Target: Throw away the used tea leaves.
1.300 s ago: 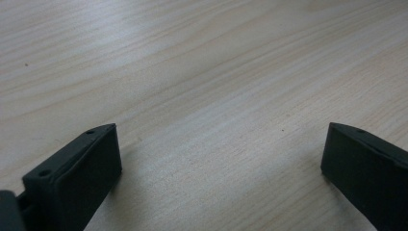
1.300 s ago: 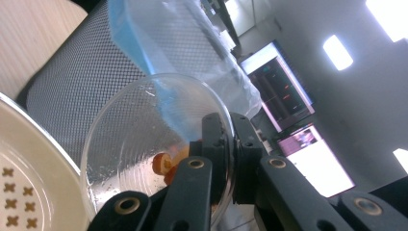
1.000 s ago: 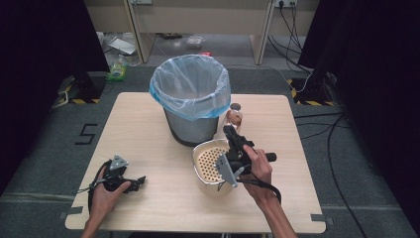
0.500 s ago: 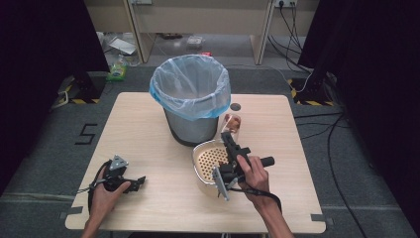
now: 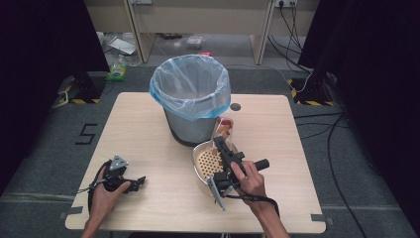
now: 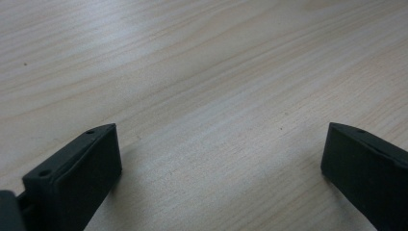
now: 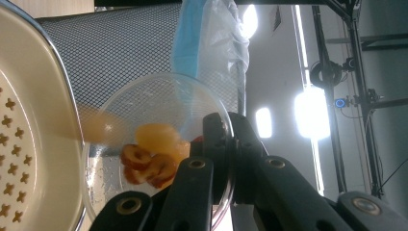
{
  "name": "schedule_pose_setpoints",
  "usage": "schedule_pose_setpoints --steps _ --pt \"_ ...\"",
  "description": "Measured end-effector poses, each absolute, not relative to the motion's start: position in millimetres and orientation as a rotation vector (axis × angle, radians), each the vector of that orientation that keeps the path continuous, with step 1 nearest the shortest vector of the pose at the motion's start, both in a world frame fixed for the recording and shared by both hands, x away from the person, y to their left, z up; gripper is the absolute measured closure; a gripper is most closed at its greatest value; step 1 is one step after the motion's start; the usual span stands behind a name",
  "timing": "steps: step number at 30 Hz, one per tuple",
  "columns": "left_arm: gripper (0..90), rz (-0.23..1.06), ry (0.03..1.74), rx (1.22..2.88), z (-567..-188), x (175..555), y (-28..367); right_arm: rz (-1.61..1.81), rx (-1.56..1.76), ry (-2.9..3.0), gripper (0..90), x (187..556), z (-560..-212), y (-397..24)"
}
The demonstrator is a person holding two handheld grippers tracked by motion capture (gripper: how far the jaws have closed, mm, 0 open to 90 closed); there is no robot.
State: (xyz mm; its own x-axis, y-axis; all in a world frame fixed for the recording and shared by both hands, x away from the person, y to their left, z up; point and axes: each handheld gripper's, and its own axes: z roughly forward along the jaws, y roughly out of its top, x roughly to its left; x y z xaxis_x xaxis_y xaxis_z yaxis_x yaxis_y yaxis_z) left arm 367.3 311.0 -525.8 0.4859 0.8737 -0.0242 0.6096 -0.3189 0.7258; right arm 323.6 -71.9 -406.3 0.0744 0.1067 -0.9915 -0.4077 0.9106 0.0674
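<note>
My right gripper [image 5: 221, 144] is shut on the rim of a clear plastic bowl [image 5: 225, 130], which is tipped on its side beside the bin. In the right gripper view the jaws clamp the bowl's [image 7: 159, 110] edge. Orange and red-brown food pieces [image 7: 153, 155] lie at its low side, and one blurred orange piece [image 7: 98, 127] is at the lip. Just below it sits a cream perforated colander [image 5: 207, 163], whose wall [image 7: 33, 96] is next to the bowl. My left gripper [image 5: 137, 181] rests on the table at the near left. Its jaws stand open [image 6: 221, 163] over bare wood.
A grey mesh bin [image 5: 190, 124] lined with a blue bag [image 5: 190, 87] stands at the table's middle back, right behind the bowl. A small dark hole [image 5: 235, 106] marks the tabletop to the bin's right. Cables and boxes lie on the floor beyond the table.
My right hand has come down and toward the near edge with the bowl, bringing it lower over the colander. The left hand has not moved.
</note>
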Motion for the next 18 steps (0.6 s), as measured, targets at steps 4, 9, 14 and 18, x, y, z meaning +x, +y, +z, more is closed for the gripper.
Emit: schedule_pose_setpoints --steps 4,9,14,18 --pt "0.0 0.495 1.219 2.049 -525.9 367.3 311.0 0.392 -0.248 1.441 87.7 323.2 -405.2 -72.9" --pt "0.0 0.495 1.218 2.048 -525.9 367.3 311.0 0.403 -0.254 1.419 87.7 319.0 -402.5 -73.2" --pt "0.0 0.496 1.218 2.048 -525.9 367.3 311.0 0.411 -0.24 1.406 87.7 317.6 -398.0 -71.8" --pt "0.0 0.495 1.218 2.048 -525.9 367.3 311.0 0.359 -0.294 1.402 87.7 317.4 -406.6 -68.3"
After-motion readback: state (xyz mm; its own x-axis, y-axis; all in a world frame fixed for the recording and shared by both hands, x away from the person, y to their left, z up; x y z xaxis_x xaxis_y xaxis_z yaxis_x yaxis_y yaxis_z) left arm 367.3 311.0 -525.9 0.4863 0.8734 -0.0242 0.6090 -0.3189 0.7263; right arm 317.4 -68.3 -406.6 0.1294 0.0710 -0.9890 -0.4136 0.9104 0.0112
